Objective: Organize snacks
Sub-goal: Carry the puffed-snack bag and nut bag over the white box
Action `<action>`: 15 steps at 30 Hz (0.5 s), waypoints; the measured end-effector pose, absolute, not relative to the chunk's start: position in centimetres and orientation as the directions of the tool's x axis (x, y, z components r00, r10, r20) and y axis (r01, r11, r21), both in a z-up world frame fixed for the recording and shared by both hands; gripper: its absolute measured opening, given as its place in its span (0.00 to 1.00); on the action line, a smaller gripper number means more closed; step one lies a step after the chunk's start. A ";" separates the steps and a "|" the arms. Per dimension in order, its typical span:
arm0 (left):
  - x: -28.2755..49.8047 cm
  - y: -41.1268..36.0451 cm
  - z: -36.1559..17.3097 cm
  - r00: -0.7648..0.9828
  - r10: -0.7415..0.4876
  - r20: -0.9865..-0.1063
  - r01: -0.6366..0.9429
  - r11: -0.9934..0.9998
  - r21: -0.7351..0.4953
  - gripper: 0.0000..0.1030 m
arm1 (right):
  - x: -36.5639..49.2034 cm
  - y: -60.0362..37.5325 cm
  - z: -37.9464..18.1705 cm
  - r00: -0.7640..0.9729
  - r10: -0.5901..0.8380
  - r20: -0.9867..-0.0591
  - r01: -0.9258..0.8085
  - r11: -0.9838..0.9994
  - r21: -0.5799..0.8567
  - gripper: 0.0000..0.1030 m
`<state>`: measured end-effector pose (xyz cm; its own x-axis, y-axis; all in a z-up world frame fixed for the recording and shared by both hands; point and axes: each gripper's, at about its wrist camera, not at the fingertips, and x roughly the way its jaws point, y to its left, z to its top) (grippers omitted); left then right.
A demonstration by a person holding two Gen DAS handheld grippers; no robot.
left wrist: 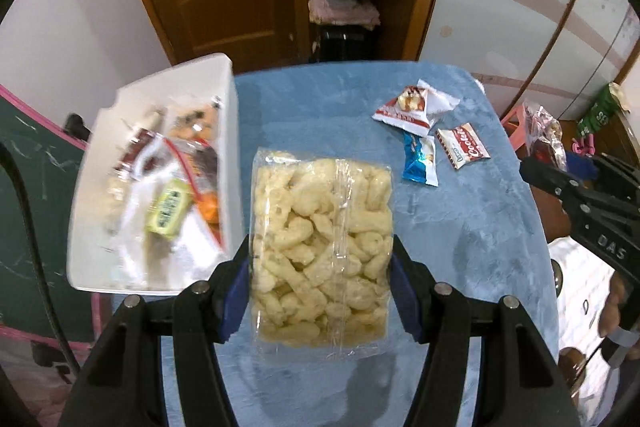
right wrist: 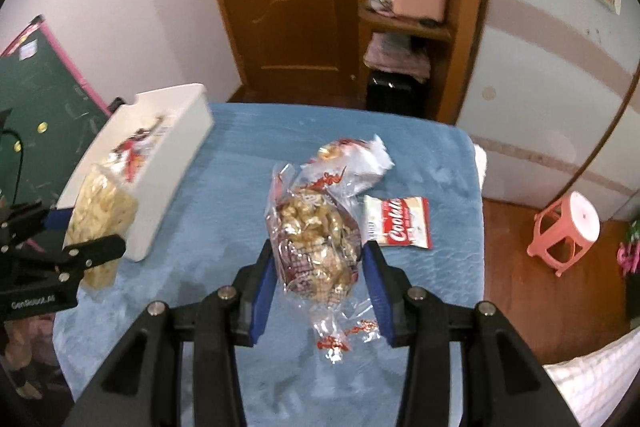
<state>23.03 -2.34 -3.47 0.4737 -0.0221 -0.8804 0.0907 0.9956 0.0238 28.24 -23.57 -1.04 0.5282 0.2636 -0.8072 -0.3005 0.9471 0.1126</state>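
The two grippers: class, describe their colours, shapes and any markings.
Both the left gripper and right gripper are black, angular frames with silver rivets and blue finger pads. White lettering marks their bodies: "GenRobot.AI" on the left, "DAS" on the right.

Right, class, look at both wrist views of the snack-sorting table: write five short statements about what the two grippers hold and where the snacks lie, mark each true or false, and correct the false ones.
1. The left gripper is shut on a clear bag of pale puffed snacks. True.
2. The right gripper is open and holds nothing. False: it grips a clear bag of caramel popcorn.
3. The white bin already holds several snacks. True.
4. The table cover is red. False: it is blue.
5. The red and white cookie packet lies inside the white bin. False: it lies on the cover, right of the popcorn bag.
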 end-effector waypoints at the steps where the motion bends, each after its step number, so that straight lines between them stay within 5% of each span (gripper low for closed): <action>1: 22.6 -1.9 -2.9 0.490 -0.005 -0.872 0.089 0.995 0.044 0.58 | 27.5 -23.0 -0.2 0.534 0.269 -0.802 -0.313 0.944 0.108 0.41; 15: 19.9 9.1 3.9 0.597 0.172 -0.784 -0.005 0.978 0.211 0.58 | 23.3 -11.7 10.9 0.638 0.305 -0.707 -0.463 0.886 -0.035 0.42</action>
<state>19.85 9.09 3.92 0.5970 0.1719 -0.7836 -0.0051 0.9776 0.2106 23.34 -11.68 10.88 0.6381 0.3054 -0.7068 -0.4631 0.8856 -0.0354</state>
